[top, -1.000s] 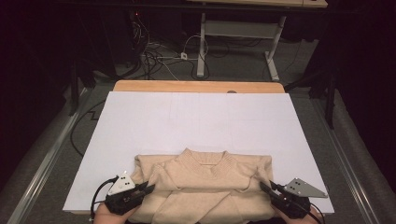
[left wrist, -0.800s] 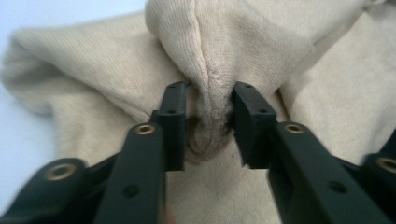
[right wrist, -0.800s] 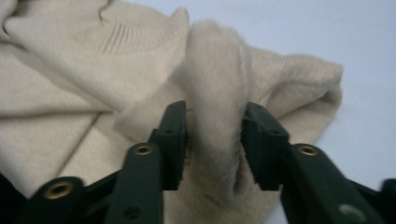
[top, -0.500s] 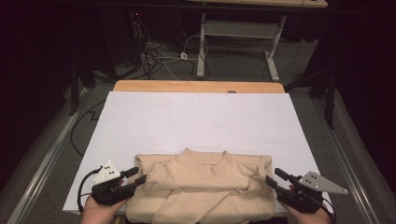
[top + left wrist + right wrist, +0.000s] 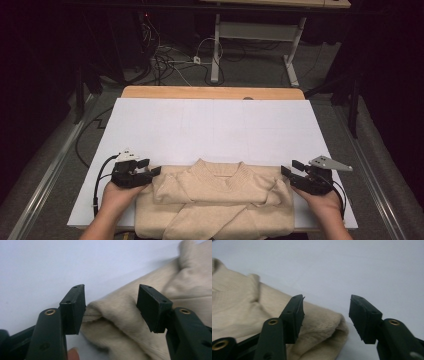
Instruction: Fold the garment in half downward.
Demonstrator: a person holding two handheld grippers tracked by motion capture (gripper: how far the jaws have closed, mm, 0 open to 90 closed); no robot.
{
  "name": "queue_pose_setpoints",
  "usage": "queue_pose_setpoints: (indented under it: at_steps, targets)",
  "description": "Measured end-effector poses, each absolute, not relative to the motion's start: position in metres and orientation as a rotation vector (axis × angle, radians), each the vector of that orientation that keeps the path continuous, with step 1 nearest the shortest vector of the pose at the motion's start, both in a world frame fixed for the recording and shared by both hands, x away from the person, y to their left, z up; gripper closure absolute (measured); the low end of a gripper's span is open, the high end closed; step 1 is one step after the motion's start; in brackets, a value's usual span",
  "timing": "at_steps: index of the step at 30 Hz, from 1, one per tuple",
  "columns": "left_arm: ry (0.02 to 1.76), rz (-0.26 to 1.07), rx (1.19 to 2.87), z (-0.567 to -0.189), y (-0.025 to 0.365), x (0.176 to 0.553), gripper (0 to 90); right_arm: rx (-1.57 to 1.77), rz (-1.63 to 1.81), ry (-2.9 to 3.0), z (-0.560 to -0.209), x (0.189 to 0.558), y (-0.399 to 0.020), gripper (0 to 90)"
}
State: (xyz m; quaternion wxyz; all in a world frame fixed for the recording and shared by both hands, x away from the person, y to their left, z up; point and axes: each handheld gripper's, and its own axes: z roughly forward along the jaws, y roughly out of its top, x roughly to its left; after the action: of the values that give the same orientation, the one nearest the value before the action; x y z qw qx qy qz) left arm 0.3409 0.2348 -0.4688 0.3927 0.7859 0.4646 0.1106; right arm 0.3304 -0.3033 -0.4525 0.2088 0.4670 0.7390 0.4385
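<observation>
Folded sweater on the bench, both tongs let go at its sides.

The beige sweater [image 5: 215,200] lies folded at the near edge of the white bench [image 5: 215,125], sleeves crossed over its front. The left tongs [image 5: 150,172] sit at its left shoulder fold and the right tongs [image 5: 287,172] at its right one. Both have just been opening; their jaws stand apart, with a fold of knit between them in each gripper view, and the pads do not press on it.
</observation>
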Motion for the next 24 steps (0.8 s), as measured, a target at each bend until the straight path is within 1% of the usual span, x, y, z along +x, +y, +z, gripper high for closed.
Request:
queue_pose_setpoints:
  at_steps: [4,6,8,12,13,14,16,19,22,24]
  targets:
    - [1.197,0.277,2.041,-0.475,0.236,0.345,38.8,1.364,1.146,2.092,-0.466,0.342,-0.303,40.9]
    - [1.199,0.261,2.051,-0.476,0.236,0.346,38.9,1.377,1.126,2.119,-0.472,0.344,-0.303,40.4]
    - [1.201,0.242,2.061,-0.479,0.235,0.347,41.1,1.397,1.105,2.154,-0.476,0.346,-0.302,40.5]
    - [1.189,0.224,2.039,-0.483,0.233,0.348,52.0,1.372,1.099,2.189,-0.476,0.346,-0.299,50.6]
    - [1.178,0.207,2.037,-0.483,0.232,0.348,56.8,1.372,1.112,2.195,-0.477,0.346,-0.299,56.0]
    - [1.172,0.199,2.036,-0.483,0.232,0.348,61.2,1.366,1.118,2.207,-0.476,0.345,-0.298,59.3]
    - [1.154,0.189,2.034,-0.484,0.232,0.348,66.9,1.355,1.129,2.216,-0.476,0.344,-0.297,67.1]
    - [1.135,0.237,2.044,-0.483,0.229,0.345,72.2,1.321,1.131,2.22,-0.476,0.342,-0.296,73.9]
    - [1.097,0.326,2.05,-0.476,0.228,0.345,74.4,1.294,1.129,2.189,-0.474,0.339,-0.294,76.4]
    - [1.087,0.36,2.045,-0.472,0.227,0.348,75.0,1.261,1.131,2.159,-0.468,0.341,-0.294,77.1]
